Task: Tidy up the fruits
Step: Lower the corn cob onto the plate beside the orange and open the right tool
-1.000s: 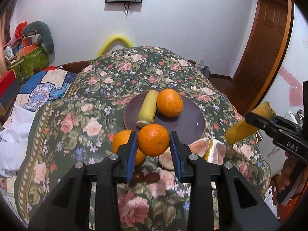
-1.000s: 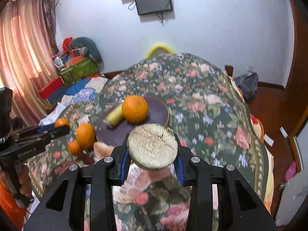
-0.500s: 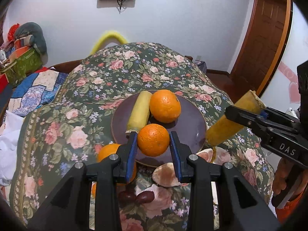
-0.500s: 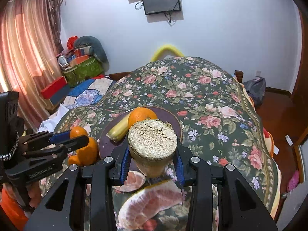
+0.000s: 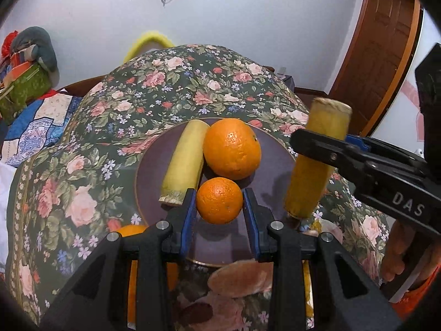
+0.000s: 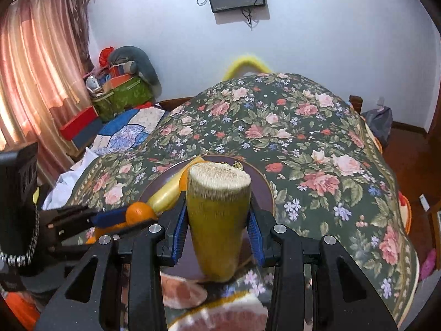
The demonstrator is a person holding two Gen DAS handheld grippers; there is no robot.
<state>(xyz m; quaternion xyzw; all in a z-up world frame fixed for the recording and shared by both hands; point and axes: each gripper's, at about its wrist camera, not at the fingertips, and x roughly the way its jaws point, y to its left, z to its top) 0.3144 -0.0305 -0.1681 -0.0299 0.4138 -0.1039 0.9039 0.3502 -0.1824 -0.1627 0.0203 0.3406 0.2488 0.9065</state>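
A dark purple plate [image 5: 275,171] [image 6: 261,184] lies on the floral cover. On it rest a yellow stalk piece [image 5: 183,162] [image 6: 168,195] and a large orange [image 5: 232,149]. My left gripper [image 5: 219,201] [image 6: 121,218] is shut on a small orange [image 5: 219,207] [image 6: 140,212], just above the plate's near part. My right gripper [image 6: 219,207] [image 5: 317,140] is shut on a second yellow stalk piece [image 6: 219,220] [image 5: 314,162] with a fibrous cut end, held tilted at the plate's right rim. Another orange [image 5: 129,230] sits off the plate, partly hidden by my left fingers.
Peeled pomelo segments [image 5: 237,277] [image 6: 182,289] and a dark date [image 5: 195,310] lie on the cover in front of the plate. Boxes and cloths [image 6: 118,93] are piled at the left by a curtain. A wooden door [image 5: 377,55] stands at the right.
Both grippers have moved forward and down toward the plate with their fruit. The small orange is now over the plate, and the stalk piece has come to its right rim.
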